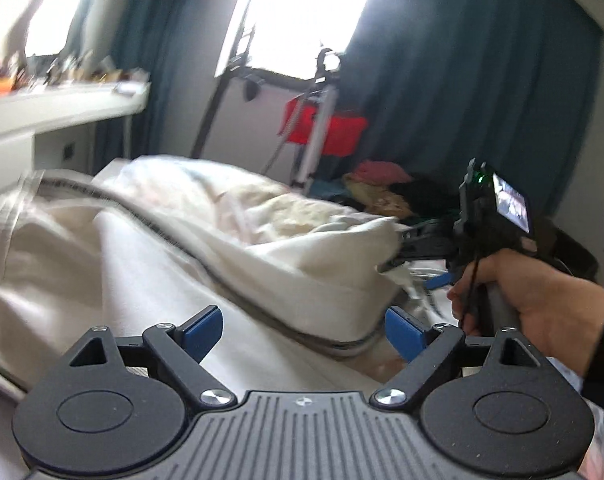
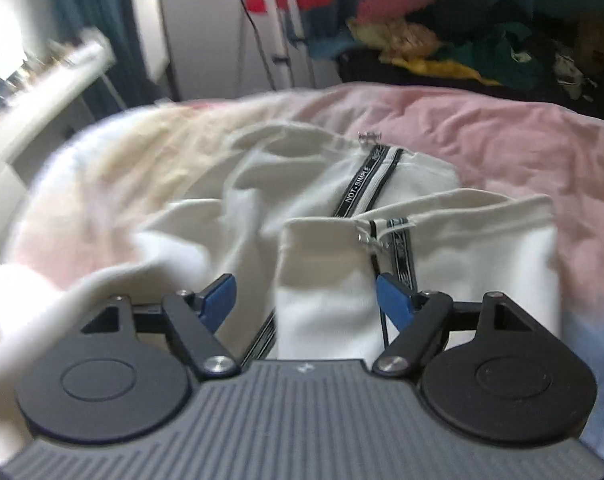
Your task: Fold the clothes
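A white zip-up garment (image 2: 333, 208) with a black-and-white lettered zipper tape (image 2: 361, 188) lies crumpled on the pink bedcover (image 2: 481, 136). In the left wrist view the same white garment (image 1: 238, 240) spreads ahead. My left gripper (image 1: 303, 330) is open and empty just above the cloth. My right gripper (image 2: 305, 294) is open, its blue pads (image 2: 393, 300) on either side of a raised fold of the garment. In the left wrist view the right gripper (image 1: 395, 250) reaches into the garment's edge, held by a hand (image 1: 533, 300).
A white desk (image 1: 62, 108) with clutter stands at the left. A tripod (image 1: 313, 120) and a red item (image 1: 325, 128) stand by the dark curtains (image 1: 461, 80). A pile of coloured clothes (image 2: 441, 44) lies beyond the bed.
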